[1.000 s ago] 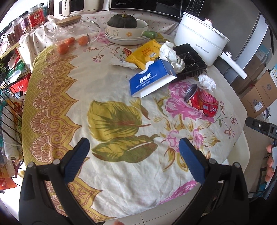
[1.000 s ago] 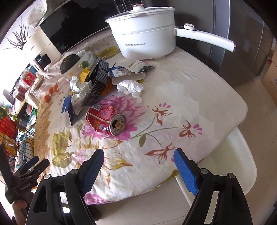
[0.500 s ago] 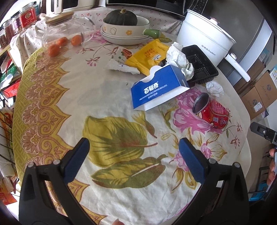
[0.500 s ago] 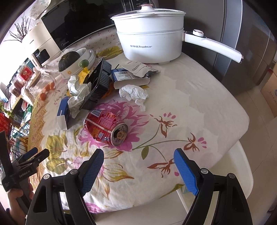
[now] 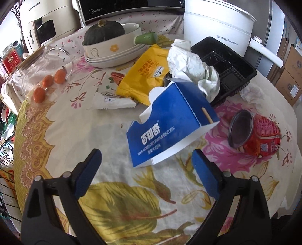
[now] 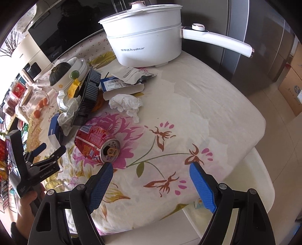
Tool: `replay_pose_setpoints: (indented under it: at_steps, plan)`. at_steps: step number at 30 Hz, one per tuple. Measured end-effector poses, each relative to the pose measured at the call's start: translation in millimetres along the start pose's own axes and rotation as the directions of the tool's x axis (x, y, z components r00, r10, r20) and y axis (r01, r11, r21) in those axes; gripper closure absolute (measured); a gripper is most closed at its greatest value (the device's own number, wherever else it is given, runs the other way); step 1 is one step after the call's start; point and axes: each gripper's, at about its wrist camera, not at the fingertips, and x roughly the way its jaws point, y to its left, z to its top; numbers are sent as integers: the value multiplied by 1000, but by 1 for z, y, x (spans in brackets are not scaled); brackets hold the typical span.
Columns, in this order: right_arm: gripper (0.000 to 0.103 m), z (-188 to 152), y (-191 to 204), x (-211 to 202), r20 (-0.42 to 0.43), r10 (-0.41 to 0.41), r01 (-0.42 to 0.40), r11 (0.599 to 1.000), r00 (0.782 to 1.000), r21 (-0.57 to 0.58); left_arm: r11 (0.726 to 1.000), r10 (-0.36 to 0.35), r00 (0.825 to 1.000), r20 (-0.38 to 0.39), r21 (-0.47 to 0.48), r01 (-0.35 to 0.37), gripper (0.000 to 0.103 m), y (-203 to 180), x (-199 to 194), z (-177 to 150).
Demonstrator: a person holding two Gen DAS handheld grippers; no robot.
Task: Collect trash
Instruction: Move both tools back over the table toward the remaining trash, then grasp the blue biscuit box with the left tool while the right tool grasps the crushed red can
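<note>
Floral tablecloth, blue biscuit box just beyond the closing left gripper jaws (nothing between them yet).

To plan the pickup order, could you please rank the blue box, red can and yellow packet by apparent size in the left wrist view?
1. Blue box, clearly largest, though nearest the camera.
2. Yellow packet.
3. Red can.
The packet is partly hidden by the box and farther away, so the last two are unsure.

A floral cloth covers the table, with a white chair tucked at its near edge. Behind stand a microwave, a steel fridge and cardboard boxes on the pale tiled floor. Daylight comes bright from the left.
</note>
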Motion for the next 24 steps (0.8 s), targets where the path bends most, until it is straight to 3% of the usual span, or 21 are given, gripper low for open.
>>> replay_pose_setpoints:
  at_steps: [3, 8, 11, 14, 18, 24]
  plan:
    - [19, -1, 1, 4, -10, -5, 5, 1000, 1000, -5, 999, -28, 999, 25, -24, 29, 15, 5, -1, 4]
    - [19, -4, 9, 8, -18, -2, 1, 1000, 1000, -26, 992, -90, 995, 28, -82, 92, 54, 14, -6, 8]
    - [19, -6, 15, 8, -16, 2, -3, 999, 1000, -40, 987, -110, 993, 34, -114, 113, 65, 20, -16, 6]
    - [19, -8, 20, 7, -14, 8, -9, 999, 1000, -51, 972, -150, 989, 18, -182, 151, 69, 31, -26, 2]
    - [19, -10, 26, 8, -17, 17, -18, 998, 1000, -67, 928, -238, 971, 13, -291, 231, 78, 45, -42, -8]
    - [19, -8, 27, 10, -20, 43, -44, 998, 999, -49, 912, -290, 957, -13, -306, 272, 80, 45, -69, -27]
